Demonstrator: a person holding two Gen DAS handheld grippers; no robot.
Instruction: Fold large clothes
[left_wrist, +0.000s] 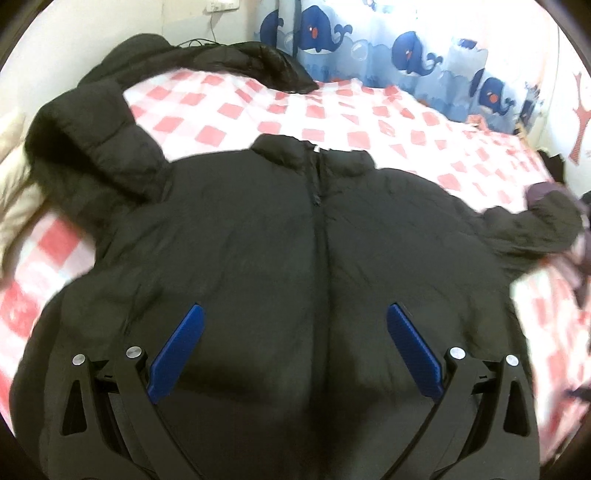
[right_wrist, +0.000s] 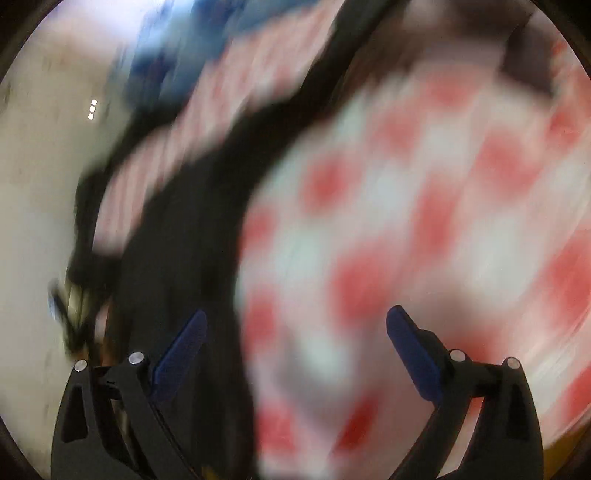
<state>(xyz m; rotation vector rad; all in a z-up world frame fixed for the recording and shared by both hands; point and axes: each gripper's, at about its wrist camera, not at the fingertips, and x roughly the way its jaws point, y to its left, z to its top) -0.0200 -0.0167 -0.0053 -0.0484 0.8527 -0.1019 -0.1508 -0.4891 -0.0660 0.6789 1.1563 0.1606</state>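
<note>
A large black puffer jacket (left_wrist: 295, 240) lies front up on the bed, zipped, collar toward the far side, its sleeves spread to the left and right. My left gripper (left_wrist: 295, 310) hovers open over the jacket's lower front, blue fingers (left_wrist: 177, 347) wide apart with nothing between them. In the right wrist view everything is smeared by motion. My right gripper (right_wrist: 295, 314) is open over the checked sheet (right_wrist: 424, 221), with a dark stretch of the jacket (right_wrist: 192, 221) running past its left finger. Nothing sits between its pads.
The bed carries a red and white checked sheet (left_wrist: 332, 110). A second black jacket (left_wrist: 229, 62) lies bunched at the far left. A whale-print curtain (left_wrist: 388, 44) hangs behind the bed. A cream pillow (left_wrist: 14, 184) is at the left, dark clothes (left_wrist: 554, 192) at the right edge.
</note>
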